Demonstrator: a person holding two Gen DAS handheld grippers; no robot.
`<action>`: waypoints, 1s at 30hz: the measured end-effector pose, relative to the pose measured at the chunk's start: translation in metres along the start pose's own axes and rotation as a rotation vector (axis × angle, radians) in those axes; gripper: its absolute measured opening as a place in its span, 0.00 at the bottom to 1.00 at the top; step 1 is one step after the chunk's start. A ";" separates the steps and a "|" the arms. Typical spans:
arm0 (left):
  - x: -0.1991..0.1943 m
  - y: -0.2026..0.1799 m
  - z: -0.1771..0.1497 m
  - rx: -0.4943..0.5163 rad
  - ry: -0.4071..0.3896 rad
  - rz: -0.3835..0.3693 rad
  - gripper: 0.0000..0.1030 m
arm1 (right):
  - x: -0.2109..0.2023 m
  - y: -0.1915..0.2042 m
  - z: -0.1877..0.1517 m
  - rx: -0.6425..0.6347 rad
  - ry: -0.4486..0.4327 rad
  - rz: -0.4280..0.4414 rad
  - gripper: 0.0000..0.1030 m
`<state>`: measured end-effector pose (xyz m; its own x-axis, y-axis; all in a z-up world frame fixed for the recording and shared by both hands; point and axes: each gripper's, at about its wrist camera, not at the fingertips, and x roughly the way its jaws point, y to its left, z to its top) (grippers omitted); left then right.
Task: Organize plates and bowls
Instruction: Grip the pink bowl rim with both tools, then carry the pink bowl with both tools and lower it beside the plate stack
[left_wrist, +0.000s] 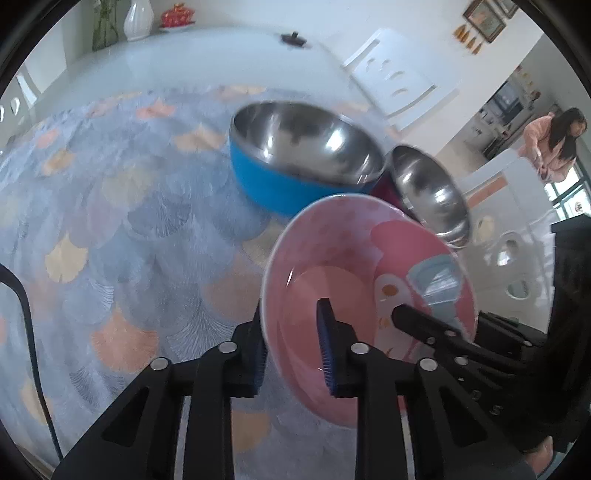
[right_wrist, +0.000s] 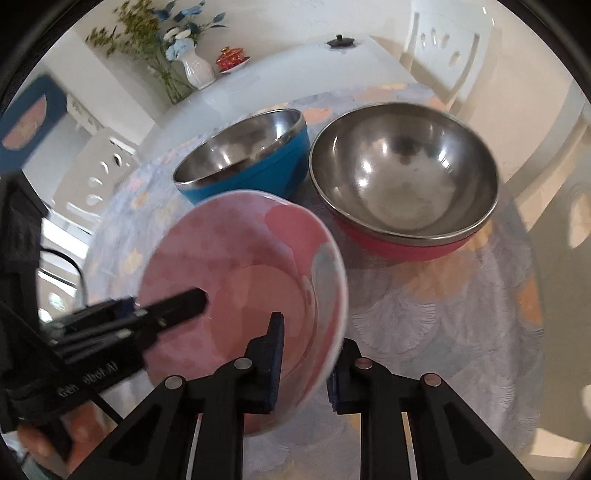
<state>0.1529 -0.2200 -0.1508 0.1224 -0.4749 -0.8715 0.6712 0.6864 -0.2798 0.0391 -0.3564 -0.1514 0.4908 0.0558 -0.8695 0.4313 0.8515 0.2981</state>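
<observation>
A pink patterned bowl (left_wrist: 343, 280) (right_wrist: 251, 266) is tilted above the tablecloth, held at opposite rims by both grippers. My left gripper (left_wrist: 291, 354) straddles its left rim, one pad inside, one outside. My right gripper (right_wrist: 306, 354) straddles its right rim the same way. Each gripper's finger shows inside the bowl in the other's view. Behind stand a blue steel-lined bowl (left_wrist: 295, 158) (right_wrist: 243, 155) and a red steel-lined bowl (right_wrist: 402, 177) (left_wrist: 428, 192) side by side on the cloth.
A fan-patterned tablecloth (left_wrist: 110, 221) covers the near part of a white table. A white vase (right_wrist: 199, 70), a red lidded dish (right_wrist: 231, 57) and a black lid (right_wrist: 340, 41) sit at its far end. White chairs (left_wrist: 395, 85) surround it. A person (left_wrist: 554, 144) stands far right.
</observation>
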 end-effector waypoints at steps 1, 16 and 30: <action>-0.005 -0.001 -0.002 0.008 -0.009 -0.001 0.20 | -0.003 -0.002 -0.002 -0.001 -0.001 0.013 0.18; -0.092 -0.025 -0.077 0.030 -0.081 -0.001 0.20 | -0.085 0.037 -0.075 -0.103 -0.020 0.044 0.20; -0.074 -0.005 -0.162 -0.066 0.052 0.060 0.20 | -0.047 0.052 -0.146 -0.107 0.243 0.079 0.21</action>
<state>0.0220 -0.0990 -0.1503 0.1216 -0.4034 -0.9069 0.6138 0.7486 -0.2507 -0.0719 -0.2386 -0.1529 0.3183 0.2367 -0.9180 0.3103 0.8890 0.3368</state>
